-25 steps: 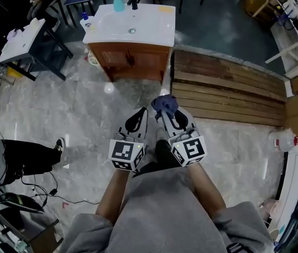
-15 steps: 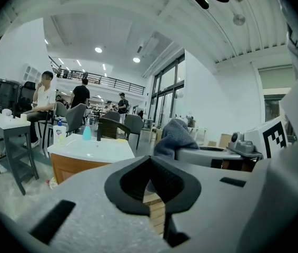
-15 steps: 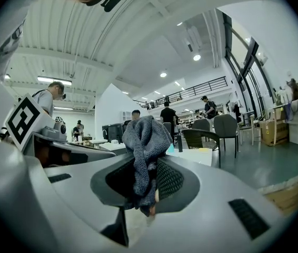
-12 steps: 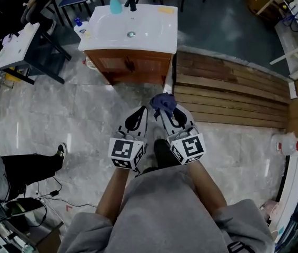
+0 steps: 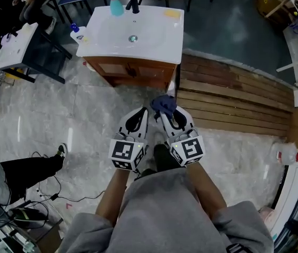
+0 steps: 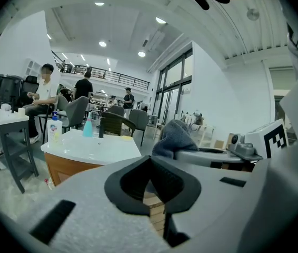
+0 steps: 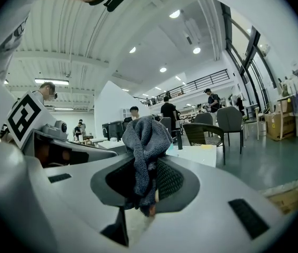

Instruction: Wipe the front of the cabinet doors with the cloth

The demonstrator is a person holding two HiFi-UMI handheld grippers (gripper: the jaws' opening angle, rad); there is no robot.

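Grey marble-look floor (image 5: 86, 115) fills most of the head view, with a wooden slat platform (image 5: 233, 94) to the right. A brown wood cabinet (image 5: 130, 71) with a white sink top (image 5: 149, 33) stands ahead at the top of the view, its doors facing the person. A black faucet (image 5: 133, 2) and a teal bottle (image 5: 117, 6) sit at the back edge of the sink top, and a white soap bottle (image 5: 75, 33) is at its left corner. Both claws are held side by side over the floor, low in front of the person's grey-clad body and pointing toward the cabinet. The right claw (image 7: 148, 162) is clamped tight on the dark grey-blue cloth (image 7: 145, 138). The cloth bunches up above the jaw tips, and a short tail hangs down between the jaws. The left claw (image 6: 150, 158) has its jaw tips pressed together with nothing between them. In the left gripper view the cloth shows just to its right. The cloth is well apart from the cabinet doors, not touching them, with bare floor between. Another person's dark-trousered leg (image 5: 25, 167) lies at the left edge of the floor, with cables near it. Both gripper views show a big white hall with chairs and people standing behind the sink.
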